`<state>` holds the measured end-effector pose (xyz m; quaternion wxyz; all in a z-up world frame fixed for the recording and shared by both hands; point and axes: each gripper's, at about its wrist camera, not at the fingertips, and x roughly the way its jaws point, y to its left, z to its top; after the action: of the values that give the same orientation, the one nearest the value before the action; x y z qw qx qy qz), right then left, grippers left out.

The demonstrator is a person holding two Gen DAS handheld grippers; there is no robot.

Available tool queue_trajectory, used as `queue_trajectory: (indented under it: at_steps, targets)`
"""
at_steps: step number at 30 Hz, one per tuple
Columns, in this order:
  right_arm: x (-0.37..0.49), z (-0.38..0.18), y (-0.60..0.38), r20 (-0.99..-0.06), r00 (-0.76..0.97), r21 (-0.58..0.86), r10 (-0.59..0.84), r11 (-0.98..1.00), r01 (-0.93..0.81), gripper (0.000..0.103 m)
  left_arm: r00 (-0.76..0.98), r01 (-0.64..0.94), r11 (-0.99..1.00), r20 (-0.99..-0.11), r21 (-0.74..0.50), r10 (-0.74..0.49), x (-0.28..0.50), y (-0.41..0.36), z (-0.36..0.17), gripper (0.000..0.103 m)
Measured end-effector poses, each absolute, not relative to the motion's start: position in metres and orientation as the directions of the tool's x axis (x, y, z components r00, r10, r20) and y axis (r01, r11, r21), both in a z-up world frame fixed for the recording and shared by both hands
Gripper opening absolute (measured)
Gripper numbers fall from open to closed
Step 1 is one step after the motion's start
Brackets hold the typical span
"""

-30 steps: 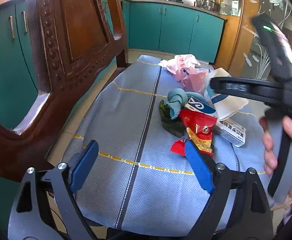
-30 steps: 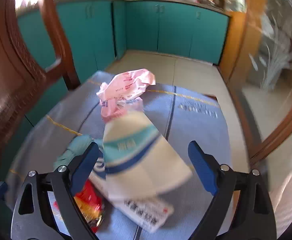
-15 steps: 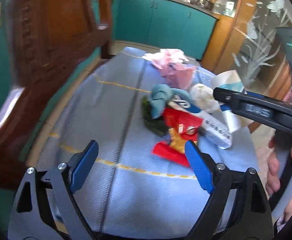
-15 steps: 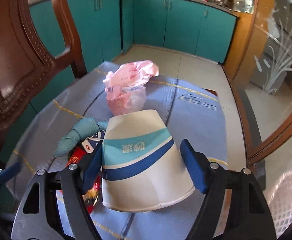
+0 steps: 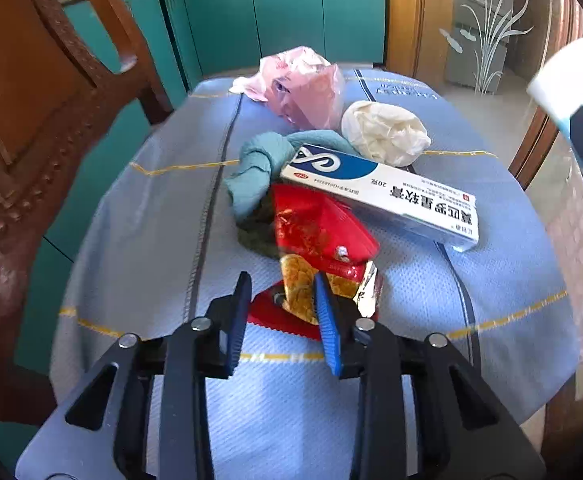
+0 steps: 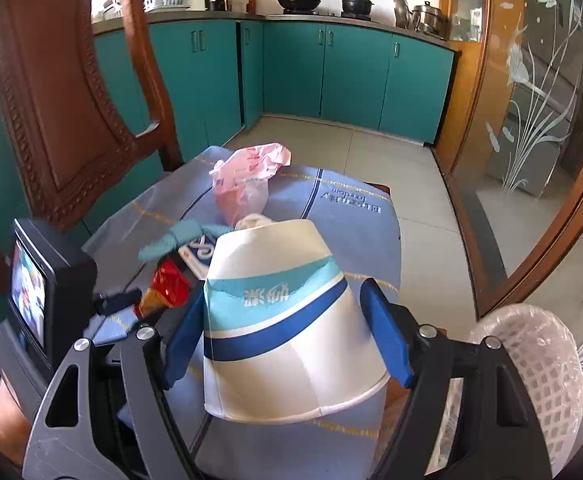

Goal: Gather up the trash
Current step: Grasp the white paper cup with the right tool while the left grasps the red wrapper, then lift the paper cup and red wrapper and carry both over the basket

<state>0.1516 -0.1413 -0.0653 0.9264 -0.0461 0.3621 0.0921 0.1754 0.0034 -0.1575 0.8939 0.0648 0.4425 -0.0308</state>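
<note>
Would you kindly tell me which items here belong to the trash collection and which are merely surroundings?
Job: paper cup, red snack wrapper, medicine box, pink plastic bag, white crumpled wad, white mesh basket.
Surroundings: wooden chair, teal cabinets, blue tablecloth.

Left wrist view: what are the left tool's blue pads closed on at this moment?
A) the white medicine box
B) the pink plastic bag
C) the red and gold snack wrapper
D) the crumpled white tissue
C: the left tool has its pads pinched on the near end of the red and gold snack wrapper, while the other items lie farther back, untouched.
</note>
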Motion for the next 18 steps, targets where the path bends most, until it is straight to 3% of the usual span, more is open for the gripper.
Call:
queue_trajectory:
  at_steps: [2,3,8,18]
  targets:
    - [0.141,-0.067,-0.141,-0.676,0.724,-0.021,0.138,0.978,-0.206,0.075,0.631,0.092,0.993,-0.776,0.075,0.0,0.162,0.01,-0.151,0.028]
    - [0.138,-0.067,-0.141,-0.675,0.725,-0.021,0.139,0.978,-0.206,0.075,0.642,0.086,0.995,-0.767,0.057,-0.011,0.158,0.014,-0.146,0.015]
    - [0.121,-0.067,-0.139,-0.664,0.732,-0.014,0.151,0.977,-0.215,0.075,0.726,0.024,1.0,-0.688,0.018,-0.005,0.13,0.032,-0.118,0.014]
    - [0.11,-0.069,-0.138,-0.663,0.728,0.01,0.174,0.975,-0.223,0.075,0.792,-0.034,0.998,-0.61,-0.044,0.0,0.099,0.053,-0.085,0.014]
